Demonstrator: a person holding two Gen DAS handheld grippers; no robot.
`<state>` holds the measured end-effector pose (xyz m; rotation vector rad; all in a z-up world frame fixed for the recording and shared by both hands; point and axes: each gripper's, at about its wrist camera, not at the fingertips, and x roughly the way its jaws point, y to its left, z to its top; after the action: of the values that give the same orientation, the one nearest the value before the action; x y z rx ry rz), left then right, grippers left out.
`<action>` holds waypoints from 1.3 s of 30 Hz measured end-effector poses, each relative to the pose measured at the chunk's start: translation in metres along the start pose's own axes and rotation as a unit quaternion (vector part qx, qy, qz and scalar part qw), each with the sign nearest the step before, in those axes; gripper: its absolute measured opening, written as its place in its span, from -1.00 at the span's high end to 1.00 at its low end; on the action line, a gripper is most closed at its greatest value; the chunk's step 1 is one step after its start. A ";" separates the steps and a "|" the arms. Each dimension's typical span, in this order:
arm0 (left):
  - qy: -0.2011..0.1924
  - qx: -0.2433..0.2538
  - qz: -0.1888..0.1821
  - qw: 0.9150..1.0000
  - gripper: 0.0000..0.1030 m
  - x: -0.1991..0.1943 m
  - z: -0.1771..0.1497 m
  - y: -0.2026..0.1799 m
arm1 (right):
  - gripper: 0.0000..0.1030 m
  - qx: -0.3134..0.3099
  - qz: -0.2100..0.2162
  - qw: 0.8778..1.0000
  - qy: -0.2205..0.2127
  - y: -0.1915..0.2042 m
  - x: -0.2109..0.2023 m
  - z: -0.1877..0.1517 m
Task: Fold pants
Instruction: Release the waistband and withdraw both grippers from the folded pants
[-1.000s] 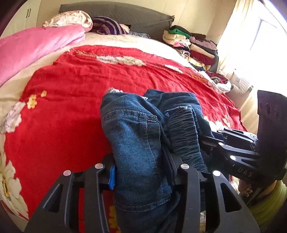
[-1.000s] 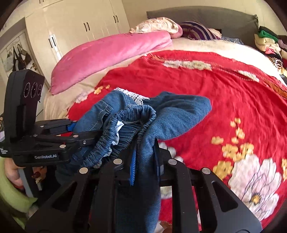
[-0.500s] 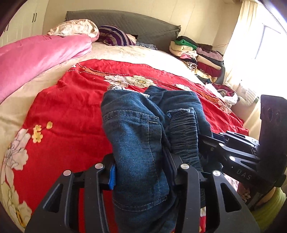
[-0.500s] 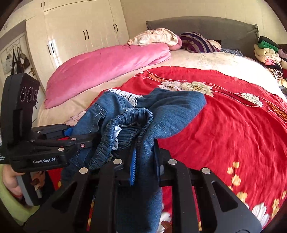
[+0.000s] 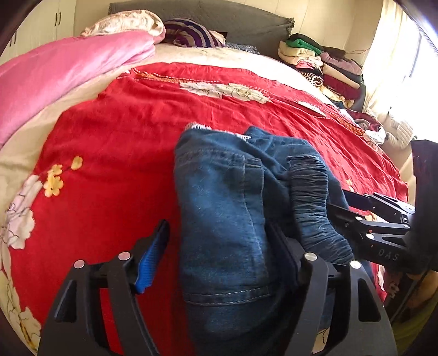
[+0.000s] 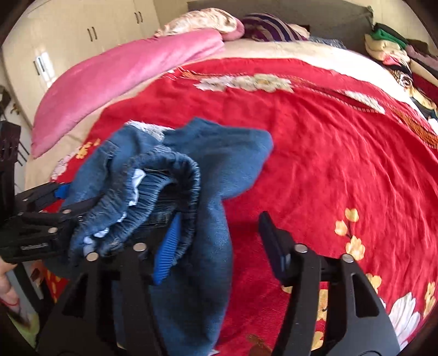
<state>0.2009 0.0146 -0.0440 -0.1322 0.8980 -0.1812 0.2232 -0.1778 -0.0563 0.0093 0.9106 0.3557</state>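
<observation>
A: Logging materials: the bunched blue denim pants with a ribbed elastic waistband [image 5: 227,219] are lying heaped on the wrinkled red bedspread with white and yellow flower print [image 5: 123,153], near its close edge. White lace trim is showing at the far side of the heap.

B: Jaw condition?

A: The left black two-finger gripper [image 5: 219,243] is standing spread; its blue ribbed pad is clear of the denim on one side, while the fabric is leaning against the other finger. The right black two-finger gripper [image 6: 219,232] is also spread wide; the waistband is draping over its blue-padded finger, and the far finger is standing apart over bare red cloth.

B: Edges and room?

A: The red spread is running broad and open beyond the pants toward the dark grey padded headboard [image 5: 246,24]. A long pink satin quilt roll [image 5: 60,71] is bordering one side; a stack of folded mixed-colour clothes [image 5: 323,63] is sitting at the far corner on the other side. Cream wardrobe doors [image 6: 82,35] are standing past the pink roll.

B: Any writing?

A: "DAS" is reading on the right gripper's body in the left wrist view. The label on the left gripper's body in the right wrist view is too blurred to read.
</observation>
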 end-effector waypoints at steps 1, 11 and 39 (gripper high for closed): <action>-0.001 0.002 0.001 1.000 -0.40 0.000 0.000 0.000 | -0.06 0.004 0.001 1.000 0.001 -0.001 0.001 -0.001; -0.004 0.005 0.009 1.000 -0.48 -0.005 -0.003 -0.002 | -0.41 0.009 -0.010 1.000 -0.011 -0.001 -0.012 -0.002; -0.104 0.018 0.036 0.994 -0.91 -0.134 -0.035 -0.027 | -0.82 -0.027 -0.028 0.983 -0.179 0.030 -0.167 -0.036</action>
<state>0.0891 0.0153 0.0419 -0.0830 0.6896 -0.1138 0.0934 -0.2055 0.0546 -0.0024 0.5447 0.3141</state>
